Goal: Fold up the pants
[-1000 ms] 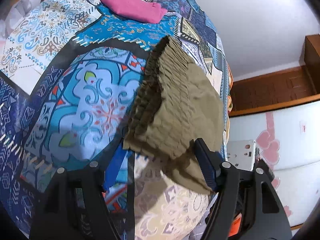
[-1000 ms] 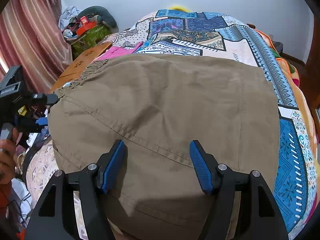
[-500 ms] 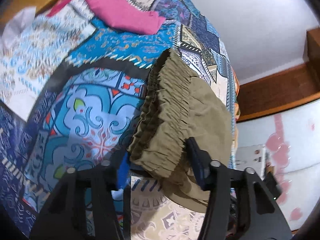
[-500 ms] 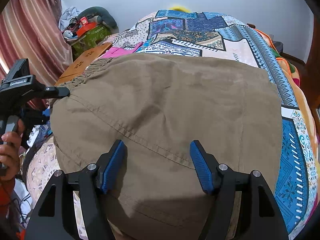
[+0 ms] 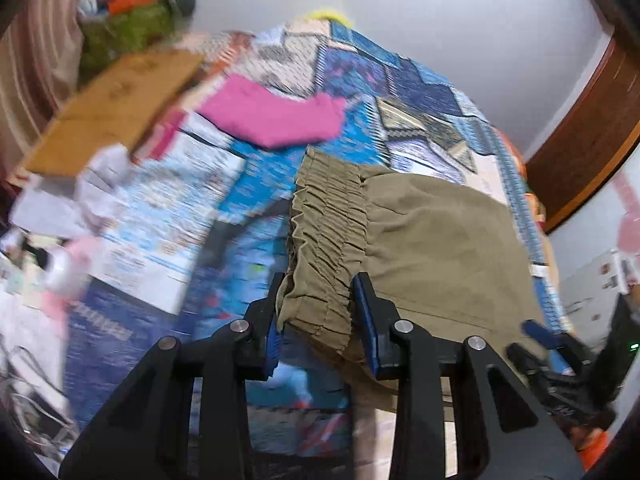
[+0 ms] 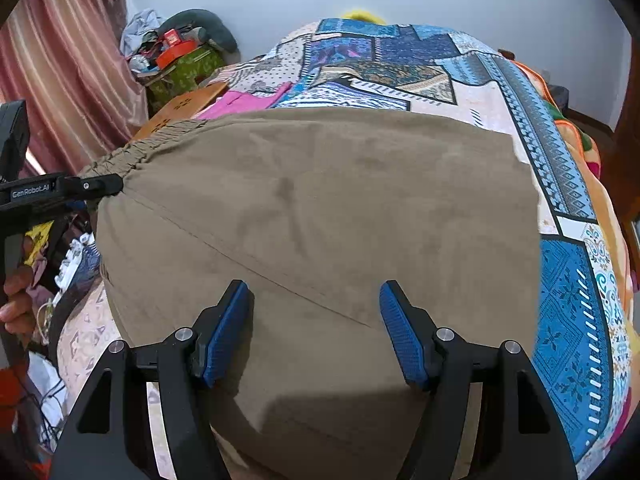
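Observation:
Olive-brown pants [image 6: 320, 208] lie folded on a patchwork bedspread [image 6: 568, 280]. In the left wrist view the pants [image 5: 432, 232] show their gathered elastic waistband [image 5: 324, 248], and my left gripper [image 5: 318, 316] has its jaws around the near corner of that waistband, the cloth filling the gap. In the right wrist view my right gripper [image 6: 316, 328] is open, its blue pads [image 6: 224, 332] spread over the near edge of the pants without pinching cloth. The left gripper [image 6: 100, 186] shows there at the left, at the waistband corner.
A folded pink garment [image 5: 276, 118] lies on the bedspread beyond the waistband. A wooden board [image 5: 112, 108] and clutter [image 6: 176, 56] stand at the left by a striped curtain [image 6: 60, 76]. A dark wooden frame [image 5: 588, 136] is at the right.
My left gripper has swung round and narrowed its jaws onto the waistband corner. The right gripper has stayed open over the near edge of the pants.

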### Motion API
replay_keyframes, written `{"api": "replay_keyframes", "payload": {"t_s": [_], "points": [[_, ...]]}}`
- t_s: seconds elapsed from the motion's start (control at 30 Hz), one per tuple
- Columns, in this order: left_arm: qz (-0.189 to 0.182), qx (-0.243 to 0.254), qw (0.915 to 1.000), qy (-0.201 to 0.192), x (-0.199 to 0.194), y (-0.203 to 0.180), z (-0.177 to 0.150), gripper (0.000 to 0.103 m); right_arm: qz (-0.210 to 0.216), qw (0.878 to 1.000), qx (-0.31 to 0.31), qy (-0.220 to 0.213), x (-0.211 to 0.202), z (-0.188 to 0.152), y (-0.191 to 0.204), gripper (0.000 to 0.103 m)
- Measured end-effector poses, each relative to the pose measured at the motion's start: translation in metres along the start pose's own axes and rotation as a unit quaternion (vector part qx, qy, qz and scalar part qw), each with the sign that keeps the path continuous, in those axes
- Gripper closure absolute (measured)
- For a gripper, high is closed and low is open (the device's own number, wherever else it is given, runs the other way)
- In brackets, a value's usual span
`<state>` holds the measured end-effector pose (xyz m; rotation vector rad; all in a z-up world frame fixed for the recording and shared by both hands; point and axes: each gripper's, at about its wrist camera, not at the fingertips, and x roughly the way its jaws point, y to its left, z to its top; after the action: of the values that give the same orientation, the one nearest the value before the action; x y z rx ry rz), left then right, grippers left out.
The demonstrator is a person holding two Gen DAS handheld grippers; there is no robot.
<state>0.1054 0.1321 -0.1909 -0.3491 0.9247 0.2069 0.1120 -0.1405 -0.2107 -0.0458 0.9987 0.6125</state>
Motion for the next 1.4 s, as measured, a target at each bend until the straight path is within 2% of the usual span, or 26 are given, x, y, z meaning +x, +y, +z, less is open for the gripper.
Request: {"api": "replay_keyframes", "payload": {"t_s": [0.2,0.23,0.4,0.5,0.6,0.73,1.0,1.13,1.4], "points": [[0.073,0.042,0.9955,-0.044,-0.025,0.007,0.002,0.073,-0.006,1.0,-0.027,-0.005,-0.006,-0.003,0.016,0.039],[0.073,0.045,0.995,-0.05,-0.03,0.005,0.004,0.075,-0.012,0.999,-0.031,-0.004,-0.007,-0.004,0.017,0.039],[0.039,0.057,0.9945,-0.079,-0.056,-0.01,0.02,0.077,-0.014,1.0,-0.017,-0.008,-0.019,-0.009,0.011,0.039],[0.005,0.072,0.9928,-0.095,-0.073,-0.031,0.033,0.079,-0.029,0.999,-0.011,-0.01,-0.026,-0.013,0.003,0.039],[-0.029,0.099,0.9882,-0.113,-0.092,-0.064,0.045,0.08,-0.034,0.999,-0.003,-0.002,-0.027,-0.02,-0.006,0.039],[-0.074,0.14,0.9792,-0.126,-0.108,-0.111,0.051,0.086,-0.014,1.0,0.024,0.001,-0.022,-0.026,-0.013,0.039],[-0.137,0.22,0.9626,-0.079,-0.083,-0.196,0.037,0.088,-0.005,0.999,0.033,-0.009,-0.019,-0.027,-0.012,0.036],[-0.177,0.233,0.9558,-0.031,-0.064,-0.218,0.024,0.088,-0.001,0.999,0.035,-0.013,-0.021,-0.029,-0.015,0.037],[-0.206,0.257,0.9427,0.051,-0.028,-0.245,-0.002,0.088,-0.005,0.998,0.057,-0.037,-0.039,-0.035,-0.028,0.037]]}}
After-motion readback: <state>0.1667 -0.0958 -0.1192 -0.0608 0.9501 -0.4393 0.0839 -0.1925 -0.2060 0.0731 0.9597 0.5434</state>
